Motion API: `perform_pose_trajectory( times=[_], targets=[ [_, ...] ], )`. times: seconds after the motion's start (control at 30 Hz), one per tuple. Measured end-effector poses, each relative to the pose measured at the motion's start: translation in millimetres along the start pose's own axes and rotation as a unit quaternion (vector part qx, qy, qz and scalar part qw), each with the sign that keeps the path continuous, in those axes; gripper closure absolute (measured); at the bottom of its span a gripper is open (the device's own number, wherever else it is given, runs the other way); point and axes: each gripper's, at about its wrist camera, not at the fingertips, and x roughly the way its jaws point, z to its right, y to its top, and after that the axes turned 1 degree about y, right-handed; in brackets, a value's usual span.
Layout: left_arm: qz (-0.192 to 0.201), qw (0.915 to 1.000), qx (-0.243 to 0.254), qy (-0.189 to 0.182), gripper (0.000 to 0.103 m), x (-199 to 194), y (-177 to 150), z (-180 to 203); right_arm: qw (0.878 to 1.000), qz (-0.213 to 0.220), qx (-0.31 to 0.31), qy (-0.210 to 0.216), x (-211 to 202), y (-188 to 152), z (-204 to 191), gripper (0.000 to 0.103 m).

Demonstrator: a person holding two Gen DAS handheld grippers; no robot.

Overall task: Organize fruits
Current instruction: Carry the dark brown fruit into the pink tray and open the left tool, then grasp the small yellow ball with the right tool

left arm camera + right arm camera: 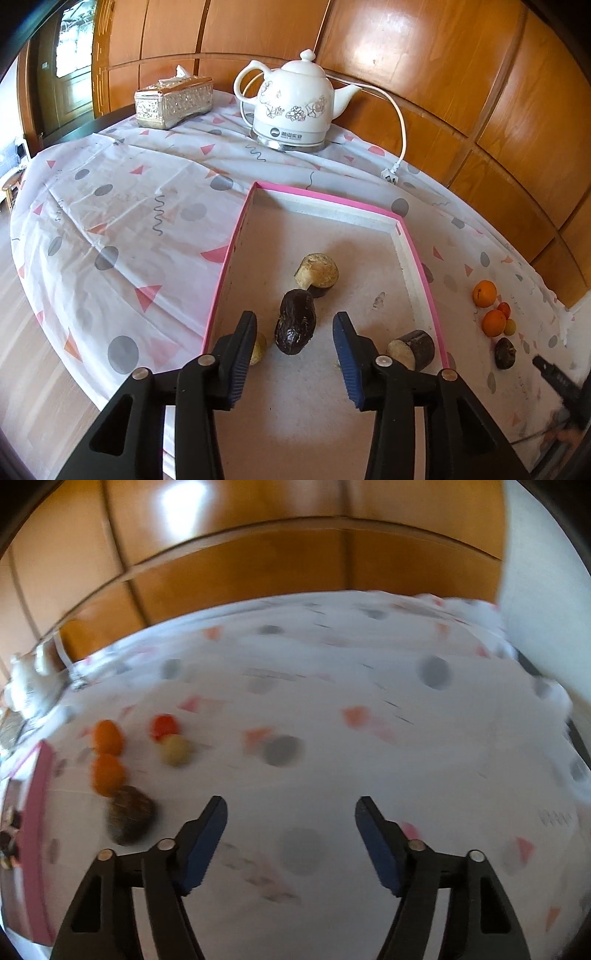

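Now, step: left gripper point(295, 332) open over pink tray point(236, 251), holding nothing.
Right gripper point(291, 812): open, empty.
Next: probably grab dark fruit point(131, 814); view blurred.

Inside one pink-rimmed tray point(421, 254) lie four pieces: one dark wrinkled fruit point(295, 326) and three cut stem chunks point(317, 271). On the desk cloth point(122, 221) beside it sit two oranges point(484, 293), one small red fruit point(504, 309), one small yellow fruit point(510, 326) and one dark fruit point(504, 353). One kettle point(295, 107), one tissue box point(173, 103).
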Motion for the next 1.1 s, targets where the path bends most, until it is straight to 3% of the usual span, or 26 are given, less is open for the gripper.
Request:
perform_pose_trajectory(
  times=[0.23,0.43,0.5,0.57,1.1],
  targets=[
    [-0.006,1.0,0.0,0.001,0.055,-3,-5,0,0.997,-0.015,-0.052,0.053,20,28,-52,0.044],
    [-0.007,1.0,0.001,0.003,0.051,-7,-7,1,0.994,-0.058,-0.077,0.053,59,40,-78,0.044],
    [-0.007,1.0,-0.001,0.003,0.051,-7,-7,0,0.993,-0.072,-0.088,0.044,70,39,-83,0.066],
    [-0.005,1.0,-0.001,0.006,0.051,-9,-7,-1,0.992,-0.062,-0.101,0.031,70,39,-85,0.078],
    [0.001,1.0,-0.005,0.005,0.047,-17,-12,-5,0.999,-0.039,-0.033,-0.004,35,11,-25,0.078]
  ],
)
